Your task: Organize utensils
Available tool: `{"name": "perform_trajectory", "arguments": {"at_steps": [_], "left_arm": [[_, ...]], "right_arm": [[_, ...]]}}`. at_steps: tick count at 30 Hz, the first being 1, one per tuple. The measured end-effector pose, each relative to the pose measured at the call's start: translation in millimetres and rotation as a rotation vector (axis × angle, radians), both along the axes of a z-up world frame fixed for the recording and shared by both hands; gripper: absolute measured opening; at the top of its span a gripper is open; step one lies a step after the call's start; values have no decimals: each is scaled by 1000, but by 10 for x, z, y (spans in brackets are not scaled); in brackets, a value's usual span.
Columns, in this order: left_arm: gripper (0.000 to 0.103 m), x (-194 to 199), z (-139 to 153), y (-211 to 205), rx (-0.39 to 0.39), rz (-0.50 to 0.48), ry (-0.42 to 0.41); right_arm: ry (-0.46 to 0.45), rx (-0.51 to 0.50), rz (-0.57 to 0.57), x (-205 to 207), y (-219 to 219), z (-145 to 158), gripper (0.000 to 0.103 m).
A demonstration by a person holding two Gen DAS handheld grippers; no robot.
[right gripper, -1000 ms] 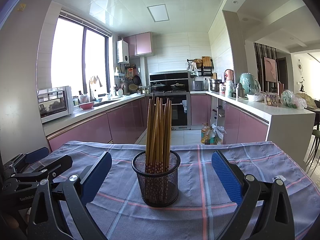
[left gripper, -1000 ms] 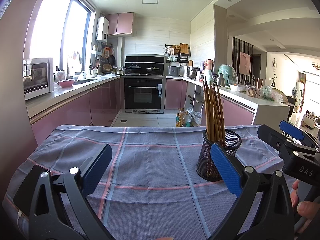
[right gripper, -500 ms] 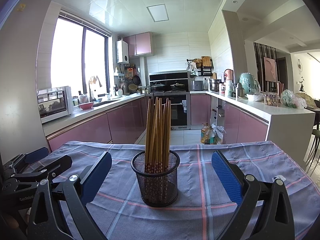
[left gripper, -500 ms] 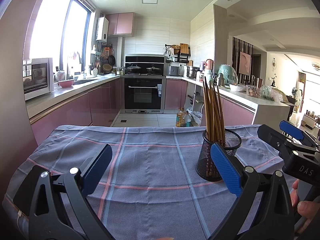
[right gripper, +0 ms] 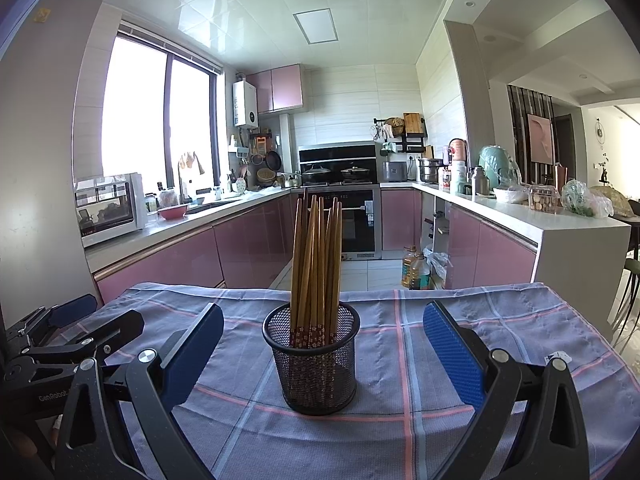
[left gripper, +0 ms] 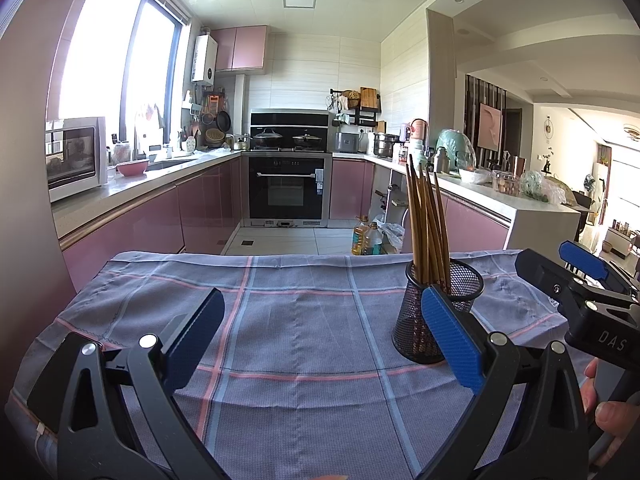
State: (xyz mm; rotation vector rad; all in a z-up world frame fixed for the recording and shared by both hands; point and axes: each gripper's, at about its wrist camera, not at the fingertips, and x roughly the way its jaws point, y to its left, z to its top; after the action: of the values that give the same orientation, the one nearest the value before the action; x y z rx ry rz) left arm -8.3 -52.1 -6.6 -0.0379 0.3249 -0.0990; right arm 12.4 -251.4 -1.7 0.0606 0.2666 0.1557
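Chopsticks [right gripper: 316, 264] in cup [right gripper: 314, 360], dead ahead
Right gripper [right gripper: 323, 344] and left gripper [left gripper: 320, 336] gape wide, empty; best pinch one stick high.

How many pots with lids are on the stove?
2. The left dark lidded pot and the right dark lidded pot sit side by side above the black oven. The chopsticks may hide something lower down.

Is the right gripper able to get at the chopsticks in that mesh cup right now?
Probably yes. The right gripper is open and empty, the mesh cup stands straight ahead between its fingers, and the chopsticks stick up with nothing on the cloth blocking them.
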Motion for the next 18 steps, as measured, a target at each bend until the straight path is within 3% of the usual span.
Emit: {"name": "perform_trajectory", "arguments": {"at_steps": [18], "left_arm": [[97, -6, 4, 5, 1, 0, -1]], "right_arm": [[1, 1, -1, 4, 0, 15, 97]]}}
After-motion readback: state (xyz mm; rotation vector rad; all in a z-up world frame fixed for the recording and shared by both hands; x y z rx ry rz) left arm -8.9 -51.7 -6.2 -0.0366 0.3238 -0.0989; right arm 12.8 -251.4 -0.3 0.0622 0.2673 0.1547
